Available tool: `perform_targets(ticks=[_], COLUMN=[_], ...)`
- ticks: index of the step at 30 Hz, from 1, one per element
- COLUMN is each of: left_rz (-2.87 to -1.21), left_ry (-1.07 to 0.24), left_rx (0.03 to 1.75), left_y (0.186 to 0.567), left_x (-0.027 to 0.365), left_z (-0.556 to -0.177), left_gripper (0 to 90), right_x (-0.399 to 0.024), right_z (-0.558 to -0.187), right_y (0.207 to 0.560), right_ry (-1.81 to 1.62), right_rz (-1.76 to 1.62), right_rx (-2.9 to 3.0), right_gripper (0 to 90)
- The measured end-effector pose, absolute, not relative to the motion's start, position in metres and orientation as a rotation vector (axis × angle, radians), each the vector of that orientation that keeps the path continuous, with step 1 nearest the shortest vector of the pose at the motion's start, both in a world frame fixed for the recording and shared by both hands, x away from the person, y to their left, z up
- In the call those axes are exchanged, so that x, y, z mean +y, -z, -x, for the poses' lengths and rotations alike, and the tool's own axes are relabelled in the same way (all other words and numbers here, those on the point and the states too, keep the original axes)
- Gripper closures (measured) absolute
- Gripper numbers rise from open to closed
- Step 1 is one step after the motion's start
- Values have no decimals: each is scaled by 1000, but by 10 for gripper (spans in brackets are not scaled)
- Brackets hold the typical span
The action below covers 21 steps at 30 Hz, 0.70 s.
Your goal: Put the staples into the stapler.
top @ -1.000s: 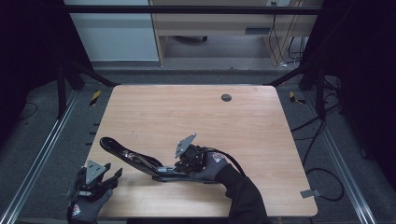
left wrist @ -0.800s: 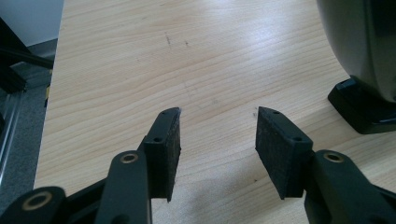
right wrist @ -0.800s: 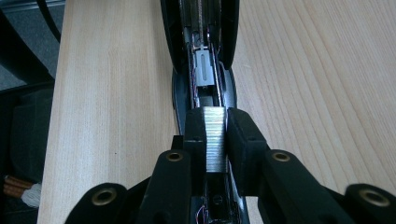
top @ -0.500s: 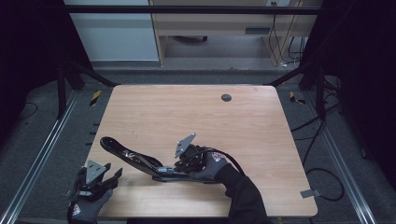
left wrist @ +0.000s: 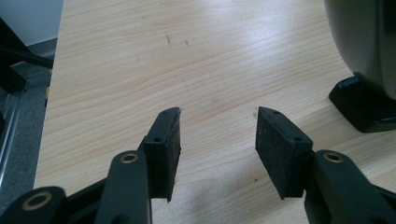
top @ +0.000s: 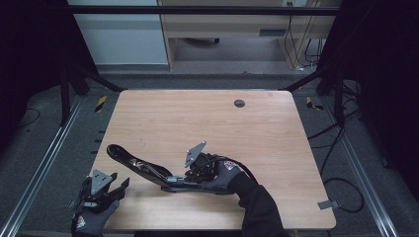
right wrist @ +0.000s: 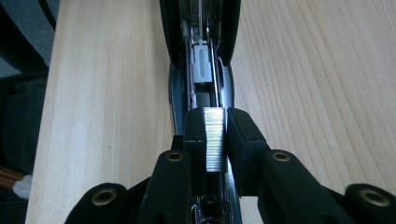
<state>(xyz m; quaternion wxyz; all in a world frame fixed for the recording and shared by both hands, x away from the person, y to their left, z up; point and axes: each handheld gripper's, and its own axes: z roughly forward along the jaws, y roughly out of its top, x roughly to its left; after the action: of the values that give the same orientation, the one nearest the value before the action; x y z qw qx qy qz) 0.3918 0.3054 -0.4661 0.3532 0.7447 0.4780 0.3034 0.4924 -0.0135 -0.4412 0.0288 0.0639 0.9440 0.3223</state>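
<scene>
Right now I am partway through loading a black, long-bodied desk stapler (top: 143,168), which lies opened out flat on the light wooden table (top: 276,133). Its lid is swung back toward the table's left, so the metal channel inside faces up.

My right tongs (right wrist: 215,140) are clenched on a short silver strip of staples (right wrist: 215,140). In the right gripper view the strip stands on edge between the two black pads, directly above the stapler's open channel, and lined up with its length. A small white plastic pusher (right wrist: 201,63) sits farther along that channel. I cannot tell whether the strip's lower edge already touches the rails or hangs just above them.

As I judge it, opening the stapler and picking up the strip are done. What is left is to lower the strip into the channel, let go, and fold the lid shut.

From the high view, my right tongs (top: 185,173) rest over the stapler's near end, close to the front middle of the table. My left tongs (top: 118,185) wait at the front left corner, released and holding nothing, with bare wood between the pads. In the left gripper view, these tongs (left wrist: 217,126) point across the table, and the dark end of the stapler (left wrist: 362,105) shows at the right edge, near but not touching.
</scene>
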Motion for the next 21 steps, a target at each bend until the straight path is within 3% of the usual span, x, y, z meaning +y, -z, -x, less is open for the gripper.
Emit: perform_targets(ticks=[21], left_rz=[-1928], left_ry=[-786], left_rx=[1237], left_y=[466], left_x=[306], left_z=[-392], left_gripper=[498], right_x=[-15], right_z=[-492], right_y=[440], right_ry=[-1032], right_rz=[-175], right_rx=[2923], right_gripper=[786])
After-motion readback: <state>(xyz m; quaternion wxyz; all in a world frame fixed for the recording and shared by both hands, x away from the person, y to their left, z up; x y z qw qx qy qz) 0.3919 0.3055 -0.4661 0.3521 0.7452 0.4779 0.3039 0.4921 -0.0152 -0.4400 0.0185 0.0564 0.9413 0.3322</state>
